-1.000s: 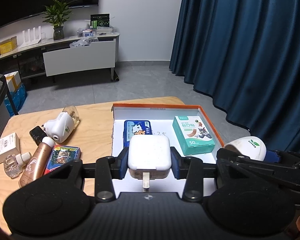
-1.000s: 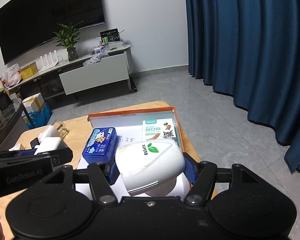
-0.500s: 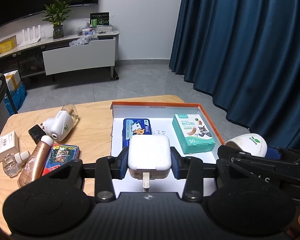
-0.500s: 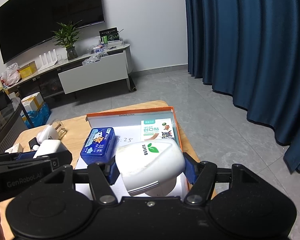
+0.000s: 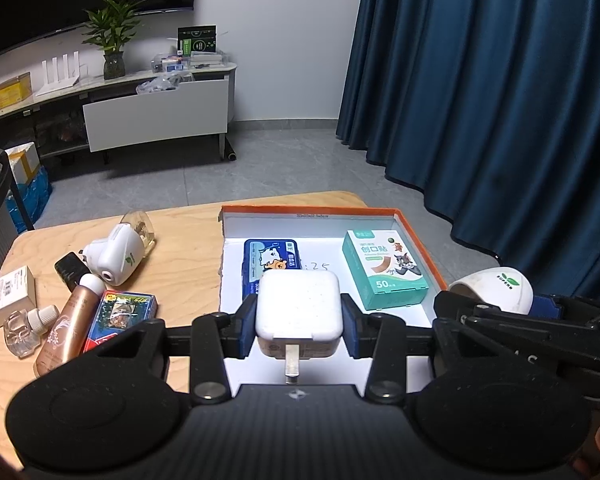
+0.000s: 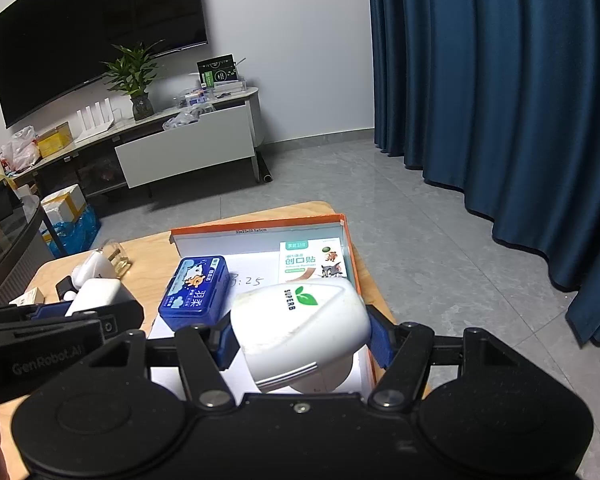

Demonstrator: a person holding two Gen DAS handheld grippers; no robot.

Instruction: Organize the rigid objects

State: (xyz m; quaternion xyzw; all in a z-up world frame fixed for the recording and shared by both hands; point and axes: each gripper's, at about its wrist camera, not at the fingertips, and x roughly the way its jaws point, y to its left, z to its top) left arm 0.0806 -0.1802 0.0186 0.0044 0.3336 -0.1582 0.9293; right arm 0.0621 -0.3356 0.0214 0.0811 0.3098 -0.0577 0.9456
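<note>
Left gripper clamped on a white charger, held above the near end of the orange-rimmed tray. Right gripper clamped on a white plug-in device, over the same tray's right side, beside the blue case

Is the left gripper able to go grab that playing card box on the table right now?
Probably not yet. The left gripper is shut on the white plug adapter, so its jaws are occupied. The playing card box lies uncovered on the table, so the path looks free once the adapter is set down.
</note>
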